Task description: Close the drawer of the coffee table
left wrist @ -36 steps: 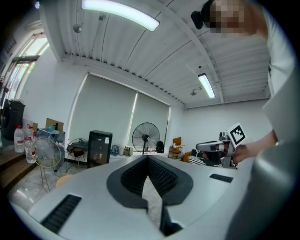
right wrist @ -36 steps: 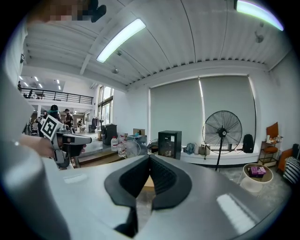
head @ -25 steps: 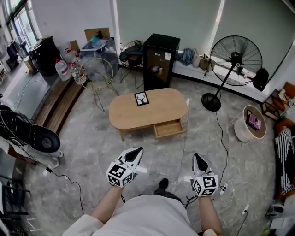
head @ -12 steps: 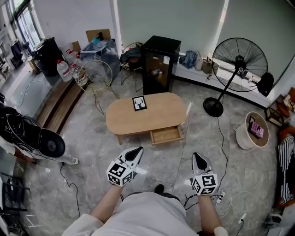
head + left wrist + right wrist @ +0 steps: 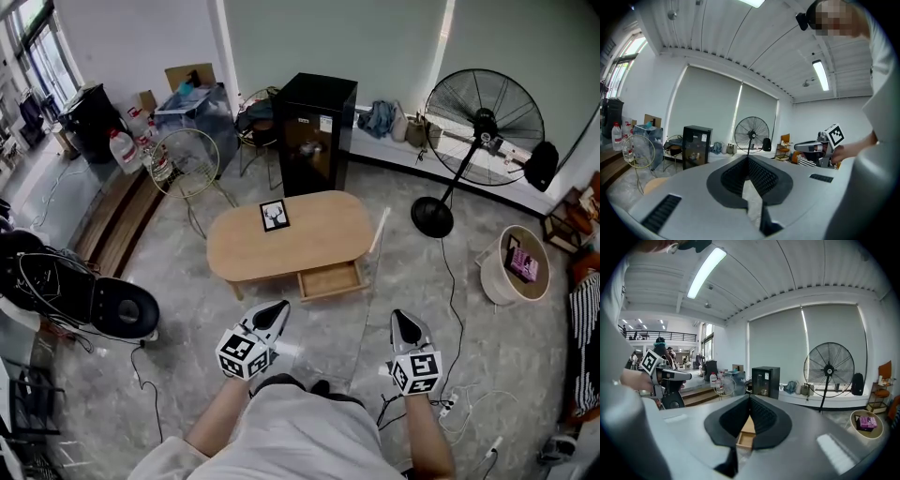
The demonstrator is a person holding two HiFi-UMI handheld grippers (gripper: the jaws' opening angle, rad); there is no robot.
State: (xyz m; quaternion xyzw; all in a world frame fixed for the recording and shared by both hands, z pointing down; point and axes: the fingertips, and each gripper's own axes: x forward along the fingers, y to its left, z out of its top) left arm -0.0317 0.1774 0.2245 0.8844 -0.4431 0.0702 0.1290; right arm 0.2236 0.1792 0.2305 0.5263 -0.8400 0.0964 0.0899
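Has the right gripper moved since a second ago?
Yes. The right gripper has come closer to the coffee table; the floor gap to its open drawer is shorter.

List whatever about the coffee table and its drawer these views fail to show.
1. Open light wooden drawer, head view: too small to tell its contents.
2. Same drawer, right gripper view: mostly hidden behind the shut right claw.
3. Oval wooden coffee table, left gripper view: nearly all hidden behind the left claw and housing.
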